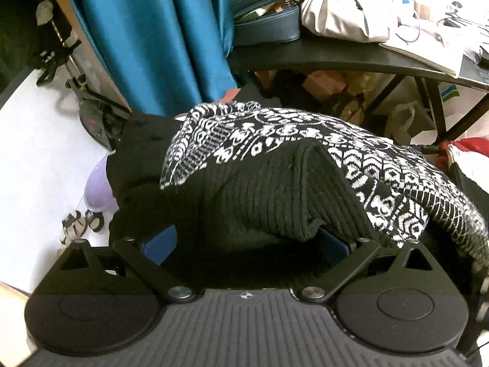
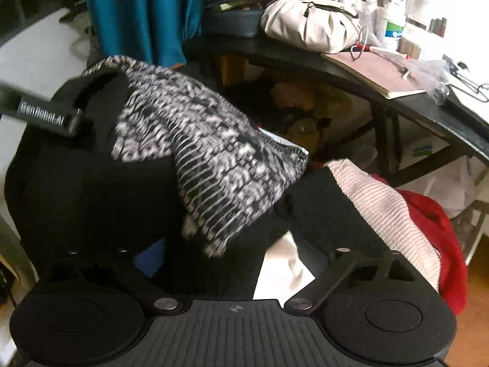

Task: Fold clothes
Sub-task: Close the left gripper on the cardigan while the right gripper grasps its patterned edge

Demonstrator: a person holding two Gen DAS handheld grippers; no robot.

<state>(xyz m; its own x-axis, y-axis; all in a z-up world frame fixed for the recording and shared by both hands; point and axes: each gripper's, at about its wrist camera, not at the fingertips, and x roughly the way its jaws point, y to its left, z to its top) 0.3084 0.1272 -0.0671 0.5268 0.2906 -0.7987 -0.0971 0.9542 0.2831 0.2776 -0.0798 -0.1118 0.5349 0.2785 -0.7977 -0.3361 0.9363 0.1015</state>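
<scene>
Here the black ribbed garment (image 1: pixel 269 189) lies heaped directly ahead of the left gripper (image 1: pixel 247 241), whose jaws stand wide with a fold of the knit between them, not pinched. The patterned knit (image 1: pixel 305 134) drapes over that heap, running rightward. The right gripper (image 2: pixel 238 260) is part-open beside the heap; grip unclear. Only its view shows the red cloth (image 2: pixel 428 220).
</scene>
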